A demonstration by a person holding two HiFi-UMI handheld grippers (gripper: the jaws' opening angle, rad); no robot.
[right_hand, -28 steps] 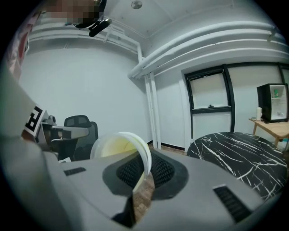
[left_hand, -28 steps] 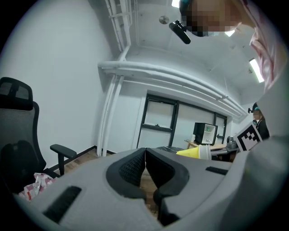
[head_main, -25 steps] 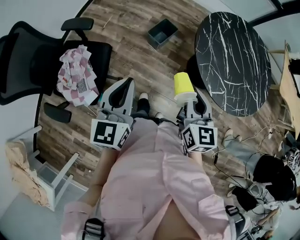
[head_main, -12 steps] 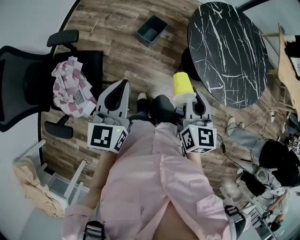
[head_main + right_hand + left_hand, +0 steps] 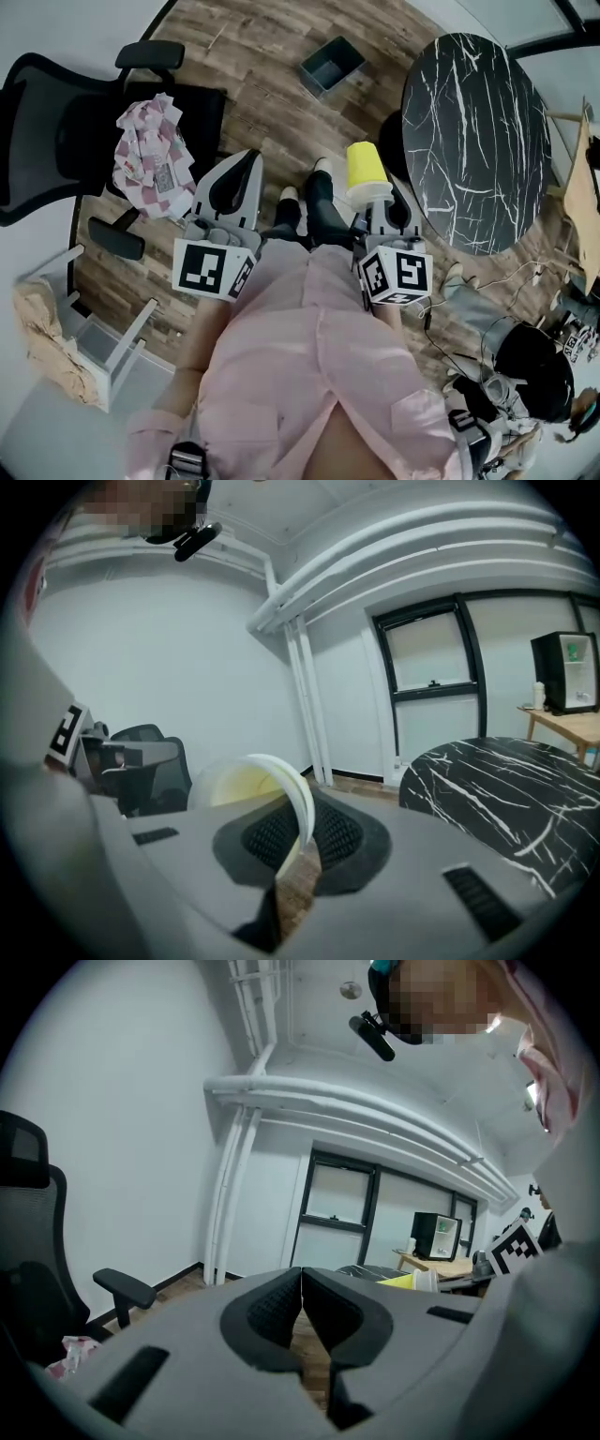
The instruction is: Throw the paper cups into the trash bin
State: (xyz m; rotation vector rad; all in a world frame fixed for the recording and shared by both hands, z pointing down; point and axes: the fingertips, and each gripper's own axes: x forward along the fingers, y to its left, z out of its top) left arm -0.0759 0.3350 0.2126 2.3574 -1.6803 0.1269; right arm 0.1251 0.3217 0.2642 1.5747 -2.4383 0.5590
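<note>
Across the floor (image 5: 262,103) we have stepped toward the trash bin (image 5: 333,64), still well off; right gripper (image 5: 377,199) fingers pinch the cup (image 5: 366,167), left gripper (image 5: 246,167) fingers pressed together.

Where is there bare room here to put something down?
The top of the round black marble table looks bare. So is the wood floor between the trash bin and the office chair. Crowded: the chair seat holds a checkered cloth, and cables clutter the floor at lower right.
</note>
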